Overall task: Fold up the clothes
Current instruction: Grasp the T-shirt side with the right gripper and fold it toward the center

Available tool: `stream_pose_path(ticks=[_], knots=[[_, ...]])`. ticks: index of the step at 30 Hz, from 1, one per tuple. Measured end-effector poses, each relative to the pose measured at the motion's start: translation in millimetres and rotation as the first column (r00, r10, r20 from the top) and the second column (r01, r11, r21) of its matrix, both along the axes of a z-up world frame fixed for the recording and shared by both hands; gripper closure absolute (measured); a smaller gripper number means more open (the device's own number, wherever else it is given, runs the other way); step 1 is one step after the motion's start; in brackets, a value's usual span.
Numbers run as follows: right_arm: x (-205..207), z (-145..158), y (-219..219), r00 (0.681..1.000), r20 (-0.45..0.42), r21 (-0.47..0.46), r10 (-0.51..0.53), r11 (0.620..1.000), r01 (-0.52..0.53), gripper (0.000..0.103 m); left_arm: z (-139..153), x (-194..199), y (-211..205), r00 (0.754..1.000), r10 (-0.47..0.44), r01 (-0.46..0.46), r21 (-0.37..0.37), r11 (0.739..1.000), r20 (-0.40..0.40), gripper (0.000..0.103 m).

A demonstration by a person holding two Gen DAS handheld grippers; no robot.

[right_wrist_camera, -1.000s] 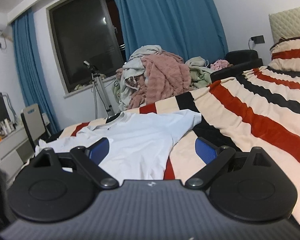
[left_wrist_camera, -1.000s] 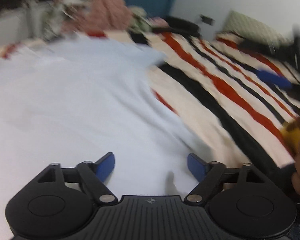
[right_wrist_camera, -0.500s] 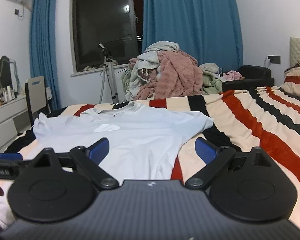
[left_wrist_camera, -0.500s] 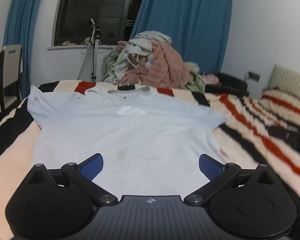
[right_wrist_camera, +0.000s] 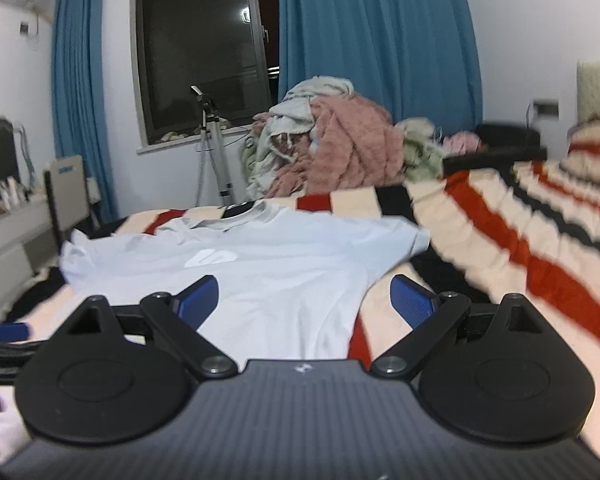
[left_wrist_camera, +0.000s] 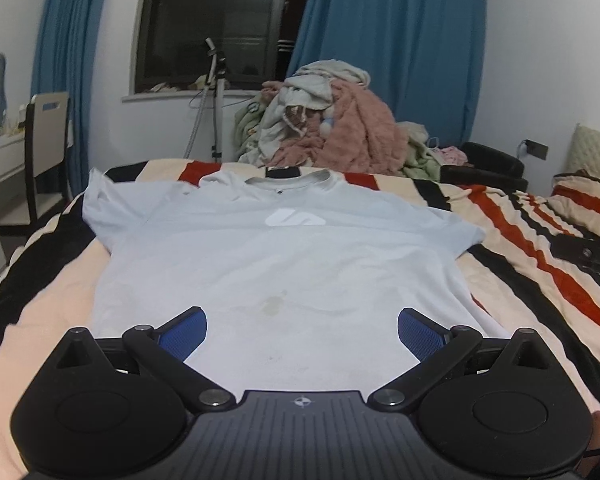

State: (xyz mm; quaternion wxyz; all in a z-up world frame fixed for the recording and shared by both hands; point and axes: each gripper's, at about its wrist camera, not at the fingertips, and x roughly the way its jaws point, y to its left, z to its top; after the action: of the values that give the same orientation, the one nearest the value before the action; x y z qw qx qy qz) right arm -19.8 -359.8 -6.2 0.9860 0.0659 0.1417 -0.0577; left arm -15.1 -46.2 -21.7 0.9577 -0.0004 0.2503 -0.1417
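Note:
A pale blue T-shirt (left_wrist_camera: 276, 256) with a white chest logo lies spread flat on the striped bed, collar at the far end; it also shows in the right wrist view (right_wrist_camera: 268, 276). My left gripper (left_wrist_camera: 302, 330) is open and empty, just above the shirt's near hem. My right gripper (right_wrist_camera: 304, 300) is open and empty, over the shirt's right side near its edge. The left gripper's blue tip (right_wrist_camera: 4, 332) shows at the left edge of the right wrist view.
A pile of pink and beige clothes (left_wrist_camera: 328, 120) sits at the bed's far end. The striped blanket (left_wrist_camera: 540, 264) extends right, with a pillow (left_wrist_camera: 588, 200). A tripod (left_wrist_camera: 216, 100), chair (left_wrist_camera: 48, 148) and desk stand left, by the window and blue curtains.
The left gripper swung from a blurred close look over the shirt to a steady view along the whole shirt. The right gripper turned left toward the shirt. Both stayed open.

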Motion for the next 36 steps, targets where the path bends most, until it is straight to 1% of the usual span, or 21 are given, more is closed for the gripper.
stream_pose_path(ticks=[3,6,8,9,11,12,14,16,17,21,25,28,31,34,36], knots=[[27.8,2.5,-1.7,1.000,0.002,0.015,0.021,1.000,-0.021,0.009,-3.5,3.6,1.5,1.000,0.026,-0.026,0.004,1.000,-0.011,0.001],[61.9,0.7,-15.3,1.000,0.023,0.092,0.018,0.996,-0.020,0.009,-6.8,6.2,4.0,0.998,0.054,-0.054,0.009,0.999,-0.017,0.001],[89.2,-5.8,-37.1,1.000,0.016,0.224,0.015,0.974,-0.018,0.009,-8.9,8.8,5.7,0.997,0.072,-0.072,0.009,0.997,-0.023,0.001],[103.2,-11.3,-50.2,1.000,0.009,0.302,0.009,0.953,-0.012,0.009,-10.2,10.4,6.6,0.996,0.081,-0.081,0.008,0.997,-0.027,0.001],[132.3,-29.8,-79.5,1.000,-0.011,0.442,-0.022,0.897,0.025,0.009,-12.7,13.5,8.3,0.994,0.101,-0.101,0.008,0.995,-0.035,0.001],[146.9,-41.0,-95.3,0.999,-0.021,0.503,-0.039,0.863,0.044,0.009,-14.1,15.7,9.6,0.993,0.111,-0.110,0.007,0.994,-0.039,0.001],[168.2,-67.9,-119.7,0.997,-0.049,0.595,-0.057,0.800,0.075,0.009,-17.1,20.9,12.0,0.990,0.133,-0.133,0.007,0.991,-0.050,0.000],[189.1,-95.0,-143.9,0.994,-0.078,0.677,-0.072,0.728,0.105,0.010,-20.5,26.2,14.0,0.987,0.152,-0.152,0.003,0.988,-0.060,0.000],[196.0,-106.2,-150.5,0.993,-0.086,0.701,-0.083,0.703,0.119,0.017,-22.2,29.0,14.6,0.985,0.159,-0.160,0.002,0.987,-0.064,0.001],[222.5,-150.3,-175.4,0.985,-0.120,0.783,-0.127,0.598,0.173,0.027,-29.0,44.4,14.7,0.979,0.185,-0.186,-0.006,0.983,-0.086,0.000],[257.7,-159.5,-183.6,0.993,-0.046,0.765,-0.112,0.635,0.107,0.027,-37.3,59.6,16.3,0.973,0.191,-0.196,-0.025,0.980,-0.131,0.001],[288.0,-166.8,-193.2,0.994,-0.006,0.766,-0.110,0.638,0.075,0.028,-45.1,69.2,16.0,0.969,0.191,-0.196,-0.017,0.981,-0.155,0.001],[316.3,-170.8,-203.5,0.991,0.040,0.752,-0.129,0.657,0.055,0.033,-53.1,78.5,13.6,0.968,0.195,-0.198,-0.003,0.980,-0.158,0.001],[340.7,-171.1,-214.9,0.991,0.074,0.743,-0.110,0.669,0.019,0.033,-60.8,89.5,8.6,0.969,0.199,-0.199,0.012,0.980,-0.146,0.001],[355.4,-175.3,-222.2,0.990,0.111,0.740,-0.086,0.673,-0.024,0.033,-65.4,96.8,3.2,0.969,0.214,-0.209,0.052,0.977,-0.124,0.001]])
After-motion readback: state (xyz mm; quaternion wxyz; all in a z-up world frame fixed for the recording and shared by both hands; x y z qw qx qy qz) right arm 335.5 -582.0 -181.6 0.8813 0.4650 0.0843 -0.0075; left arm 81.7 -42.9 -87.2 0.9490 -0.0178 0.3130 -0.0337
